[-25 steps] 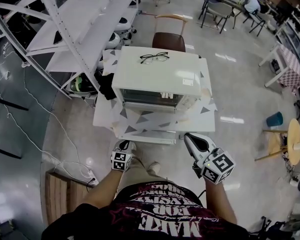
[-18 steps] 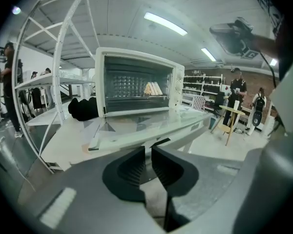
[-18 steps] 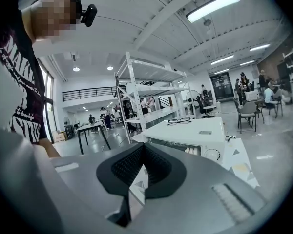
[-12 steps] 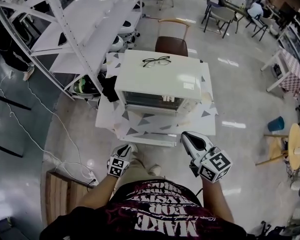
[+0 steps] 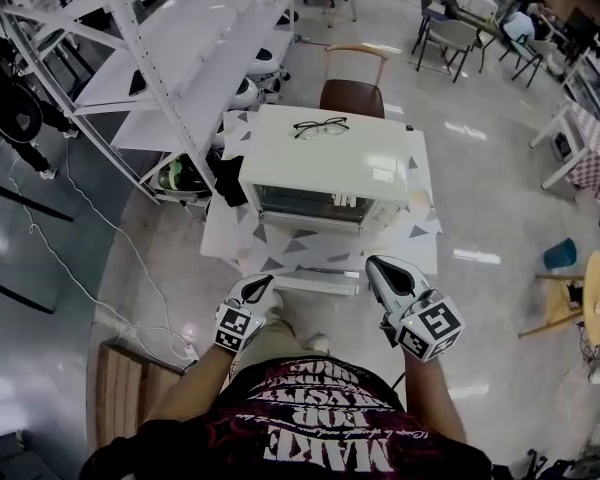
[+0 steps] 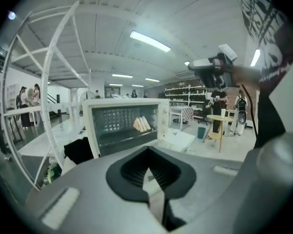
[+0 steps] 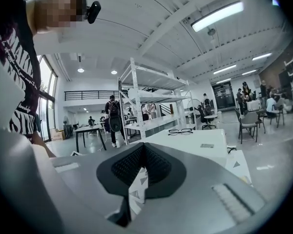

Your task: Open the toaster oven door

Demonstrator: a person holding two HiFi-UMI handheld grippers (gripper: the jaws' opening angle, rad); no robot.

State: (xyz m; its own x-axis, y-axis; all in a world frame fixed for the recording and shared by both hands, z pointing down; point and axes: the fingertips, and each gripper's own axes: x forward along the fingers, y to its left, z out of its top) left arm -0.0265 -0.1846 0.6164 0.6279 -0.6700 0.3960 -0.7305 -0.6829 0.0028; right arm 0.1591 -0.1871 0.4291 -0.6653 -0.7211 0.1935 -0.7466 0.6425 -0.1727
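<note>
Two grippers, left point(image 5: 260, 284) and right point(image 5: 382, 266), closed and empty, hover before the toaster oven point(image 5: 325, 163); approach stage, and its shut door point(image 5: 308, 206) likely needs gripping next.

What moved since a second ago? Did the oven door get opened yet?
Not yet. The left tongs tipped up and forward toward the toaster oven, so their tips now show in the head view. The right tongs barely shifted. Both are shut and empty; nothing was grabbed. The door stays closed, and the glasses still lie on top.
</note>
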